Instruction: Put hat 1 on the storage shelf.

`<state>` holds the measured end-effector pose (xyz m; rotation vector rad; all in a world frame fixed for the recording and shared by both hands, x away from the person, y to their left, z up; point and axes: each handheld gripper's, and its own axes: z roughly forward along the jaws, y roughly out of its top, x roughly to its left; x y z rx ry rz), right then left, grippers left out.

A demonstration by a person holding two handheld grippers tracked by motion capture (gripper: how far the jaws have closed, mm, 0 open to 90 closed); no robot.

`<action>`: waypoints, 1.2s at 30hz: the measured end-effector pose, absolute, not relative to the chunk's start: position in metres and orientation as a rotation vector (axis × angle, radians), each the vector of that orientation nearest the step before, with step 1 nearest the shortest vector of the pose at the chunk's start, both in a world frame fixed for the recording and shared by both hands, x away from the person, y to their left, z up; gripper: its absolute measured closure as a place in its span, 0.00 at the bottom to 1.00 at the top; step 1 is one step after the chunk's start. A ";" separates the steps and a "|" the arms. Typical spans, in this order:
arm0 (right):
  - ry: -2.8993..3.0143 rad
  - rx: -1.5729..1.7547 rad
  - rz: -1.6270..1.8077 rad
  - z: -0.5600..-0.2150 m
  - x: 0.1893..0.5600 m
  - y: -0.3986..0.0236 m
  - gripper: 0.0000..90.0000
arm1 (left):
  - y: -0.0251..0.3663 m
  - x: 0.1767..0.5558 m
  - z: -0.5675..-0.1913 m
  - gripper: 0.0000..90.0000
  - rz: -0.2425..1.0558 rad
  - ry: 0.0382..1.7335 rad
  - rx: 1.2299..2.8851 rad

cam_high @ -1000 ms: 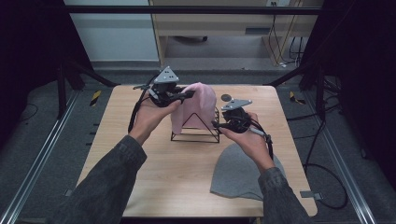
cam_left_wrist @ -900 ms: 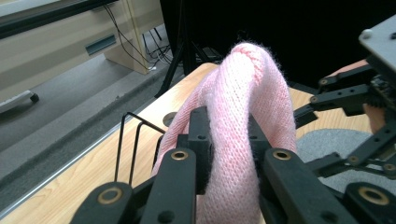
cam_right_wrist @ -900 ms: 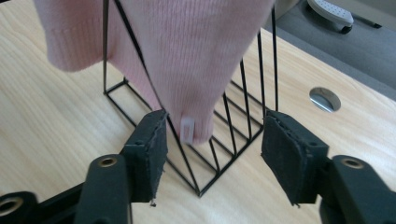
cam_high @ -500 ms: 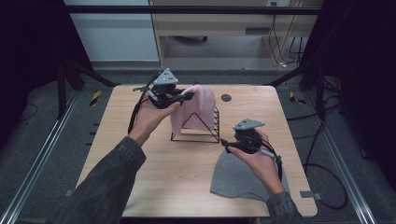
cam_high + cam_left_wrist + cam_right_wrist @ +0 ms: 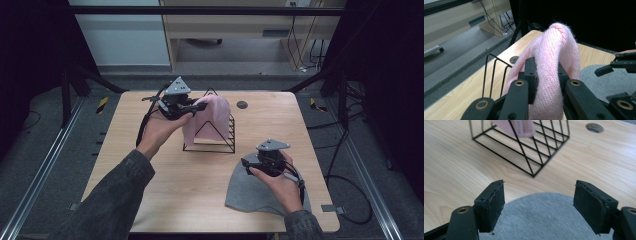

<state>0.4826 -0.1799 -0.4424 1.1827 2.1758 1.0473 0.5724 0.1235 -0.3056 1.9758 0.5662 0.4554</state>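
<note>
A pink knit hat (image 5: 212,116) hangs over the top of a black wire rack (image 5: 210,148) in the middle of the table. My left gripper (image 5: 191,107) is shut on a fold of the pink hat (image 5: 554,55) at the rack's left side. A grey knit hat (image 5: 250,192) lies flat at the table's front right. My right gripper (image 5: 247,165) hovers over the near edge of the grey hat (image 5: 541,217). Its jaws have just been opening and stand open, with nothing pinched between the pads (image 5: 496,202).
The wooden table (image 5: 150,165) has a round cable hole (image 5: 242,104) behind the rack. Dark floor and metal rails run along both sides. A bench with cables stands beyond the far edge. Bare wood lies left of and in front of the rack.
My right gripper has moved away from the rack's right side, toward the front right and down over the grey hat, and its jaws have widened. The left gripper has stayed on the pink hat.
</note>
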 end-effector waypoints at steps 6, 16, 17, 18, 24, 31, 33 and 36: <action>2.152 1.240 1.039 -0.450 0.483 -0.191 0.28 | 0.126 0.570 -0.313 0.87 0.442 0.577 1.971; 2.174 1.255 1.003 -0.456 0.484 -0.189 0.28 | 0.130 0.570 -0.326 0.86 0.421 0.595 1.986; 2.177 1.259 0.999 -0.456 0.485 -0.189 0.28 | 0.130 0.570 -0.327 0.86 0.416 0.599 1.982; 2.180 1.259 0.999 -0.457 0.485 -0.189 0.28 | 0.131 0.571 -0.328 0.86 0.415 0.600 1.988; 2.190 1.266 0.990 -0.459 0.485 -0.188 0.28 | 0.130 0.574 -0.335 0.85 0.403 0.618 2.003; 2.199 1.257 0.979 -0.460 0.485 -0.188 0.28 | 0.127 0.578 -0.341 0.80 0.402 0.646 2.028; 2.199 1.258 0.977 -0.460 0.485 -0.187 0.28 | 0.127 0.578 -0.342 0.79 0.401 0.649 2.029; 2.197 1.254 0.978 -0.459 0.485 -0.188 0.28 | 0.127 0.577 -0.345 0.74 0.390 0.660 2.030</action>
